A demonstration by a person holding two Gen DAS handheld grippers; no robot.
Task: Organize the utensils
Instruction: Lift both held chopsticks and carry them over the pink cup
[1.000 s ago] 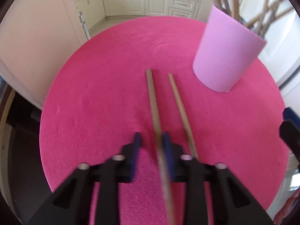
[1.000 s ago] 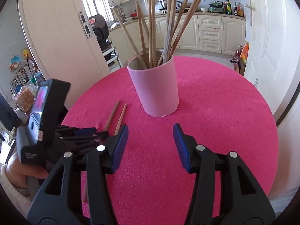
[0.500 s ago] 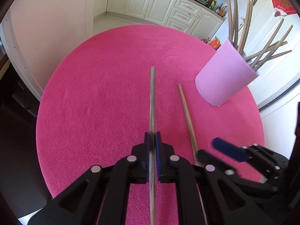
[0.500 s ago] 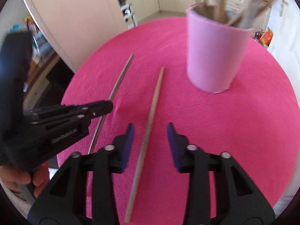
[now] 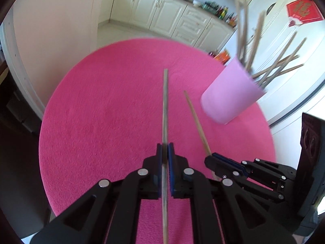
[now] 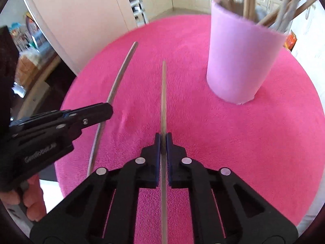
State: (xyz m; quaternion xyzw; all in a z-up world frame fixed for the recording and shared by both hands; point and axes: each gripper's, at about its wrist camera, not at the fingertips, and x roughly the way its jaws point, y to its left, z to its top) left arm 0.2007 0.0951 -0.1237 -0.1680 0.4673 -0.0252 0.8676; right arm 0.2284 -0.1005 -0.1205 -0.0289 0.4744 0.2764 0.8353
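Observation:
Two wooden chopsticks are over a round pink table. My left gripper [image 5: 165,149] is shut on one chopstick [image 5: 165,105], which points away from me. My right gripper [image 6: 163,139] is shut on the other chopstick [image 6: 163,93]. The right gripper [image 5: 213,158] also shows in the left wrist view, closed around its chopstick [image 5: 196,120]. The left gripper [image 6: 105,109] shows in the right wrist view with its chopstick [image 6: 119,75]. A pink cup [image 6: 241,59] holding several chopsticks stands to the right, also seen in the left wrist view [image 5: 229,95].
The pink tablecloth [image 5: 101,111] covers the round table, whose edge [image 6: 67,93] drops off on the left. White kitchen cabinets [image 5: 162,16] and a door stand beyond. The person's hand [image 6: 30,199] shows at lower left.
My left gripper closed on its chopstick and lifted it. My right gripper moved over the second chopstick and shut on it.

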